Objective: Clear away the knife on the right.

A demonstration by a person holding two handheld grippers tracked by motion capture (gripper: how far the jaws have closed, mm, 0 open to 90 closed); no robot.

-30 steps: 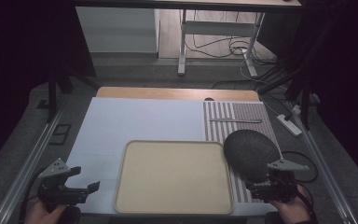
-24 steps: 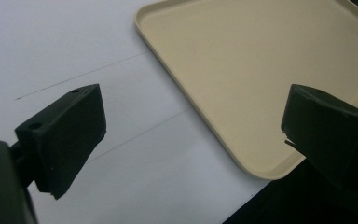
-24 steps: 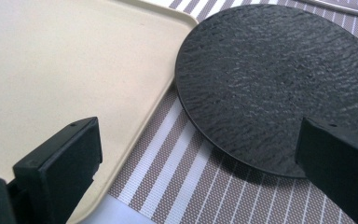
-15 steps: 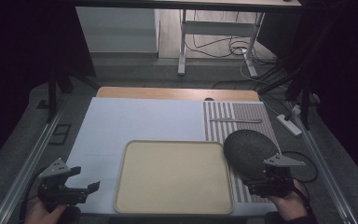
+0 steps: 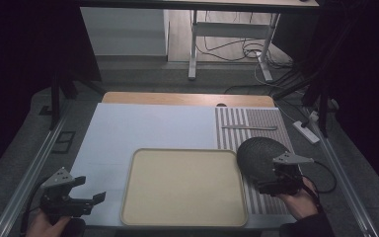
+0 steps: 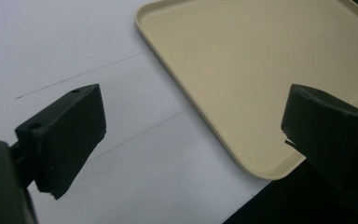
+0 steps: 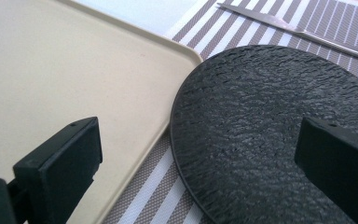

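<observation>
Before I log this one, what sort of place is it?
Probably a lab or office data-collection bench staged as a place setting: a beige tray, a black textured plate on a striped placemat, and loose cables under desks behind.

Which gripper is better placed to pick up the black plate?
Right. The right gripper hangs open at the black plate, while the left gripper sits across the tray.
</observation>
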